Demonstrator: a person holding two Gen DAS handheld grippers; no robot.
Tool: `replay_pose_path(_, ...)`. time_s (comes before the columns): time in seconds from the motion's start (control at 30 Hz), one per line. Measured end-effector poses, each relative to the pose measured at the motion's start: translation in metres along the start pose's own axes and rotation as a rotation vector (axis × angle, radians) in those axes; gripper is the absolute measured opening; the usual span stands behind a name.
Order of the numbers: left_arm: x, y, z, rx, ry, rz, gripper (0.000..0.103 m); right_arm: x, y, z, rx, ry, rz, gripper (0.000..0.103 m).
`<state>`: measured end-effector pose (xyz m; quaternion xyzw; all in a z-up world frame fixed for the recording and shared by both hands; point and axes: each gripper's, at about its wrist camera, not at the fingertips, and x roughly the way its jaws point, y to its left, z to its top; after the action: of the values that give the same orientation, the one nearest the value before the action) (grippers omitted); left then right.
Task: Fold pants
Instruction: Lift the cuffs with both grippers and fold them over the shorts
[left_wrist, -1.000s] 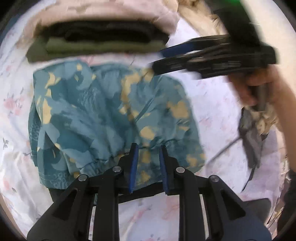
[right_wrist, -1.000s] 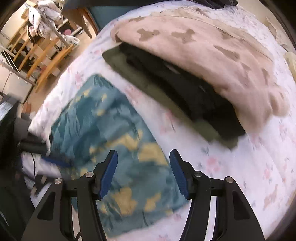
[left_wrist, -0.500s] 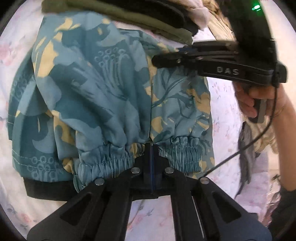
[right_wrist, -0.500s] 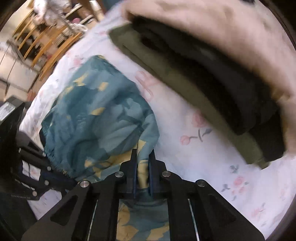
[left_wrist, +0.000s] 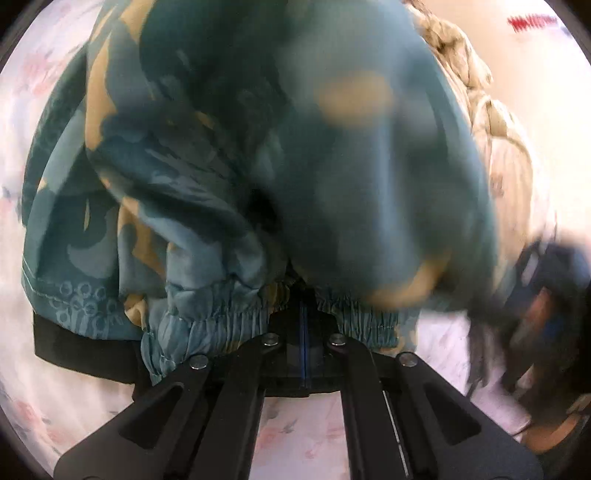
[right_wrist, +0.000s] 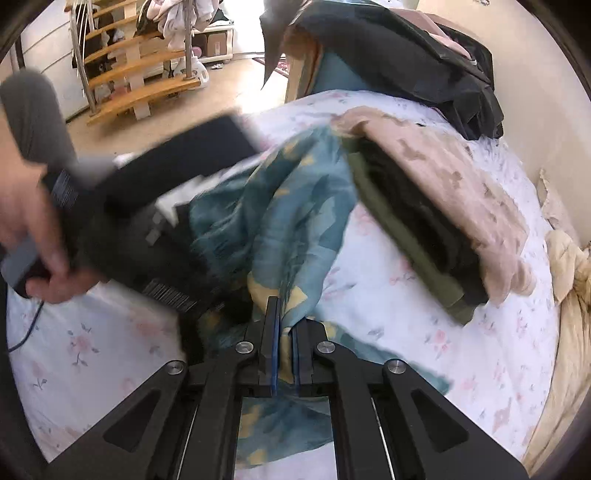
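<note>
The teal pants (left_wrist: 229, 177) with yellow patches are lifted off the floral bedsheet and fill the left wrist view. My left gripper (left_wrist: 303, 317) is shut on their elastic waistband. My right gripper (right_wrist: 283, 332) is shut on another part of the pants (right_wrist: 295, 206), which hang bunched between the two grippers. In the right wrist view the left gripper's body (right_wrist: 147, 206) is blurred at the left, held by a hand. The right gripper shows blurred at the right of the left wrist view (left_wrist: 546, 295).
A stack of folded clothes (right_wrist: 436, 206), pink on black on olive, lies on the bed (right_wrist: 406, 295) to the right. A beige blanket (right_wrist: 569, 266) sits at the far right edge. A dark garment heap (right_wrist: 413, 55) lies behind. Wooden stairs (right_wrist: 140, 74) stand beyond the bed.
Both grippers went from open above the flat pants to shut on them. They have lifted the pants off the bed and swung them up, closer to the cameras.
</note>
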<state>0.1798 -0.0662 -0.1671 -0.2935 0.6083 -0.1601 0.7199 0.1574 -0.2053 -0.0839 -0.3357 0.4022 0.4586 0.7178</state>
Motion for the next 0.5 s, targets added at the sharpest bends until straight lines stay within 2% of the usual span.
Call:
replay_pose_path(0.07, -0.001, 0.001, 0.0, -0.003, -0.005, -0.003, 0.001, 0.007, 0.015, -0.015, 0.037, -0.004, -0.007, 0.004)
replay_pose_path(0.2, -0.004, 0.006, 0.002, -0.027, -0.013, -0.015, 0.001, 0.026, 0.027, -0.024, 0.136, -0.018, -0.009, 0.004)
replay_pose_path(0.27, -0.007, 0.009, 0.003, -0.047, -0.011, -0.027, 0.001, 0.037, 0.03, -0.025, 0.179, -0.028, -0.049, 0.004)
replay_pose_path(0.33, -0.015, 0.01, 0.003, -0.053, -0.004, -0.017, 0.001, 0.04, 0.024, -0.027, 0.27, -0.053, -0.029, 0.004)
replay_pose_path(0.4, -0.031, 0.01, -0.001, -0.074, 0.024, 0.012, 0.001, 0.044, 0.022, -0.026, 0.284, -0.064, -0.037, 0.004)
replay_pose_path(0.5, -0.08, 0.002, -0.018, -0.049, -0.015, 0.046, 0.022, 0.046, 0.022, -0.026, 0.273, -0.066, -0.036, 0.004)
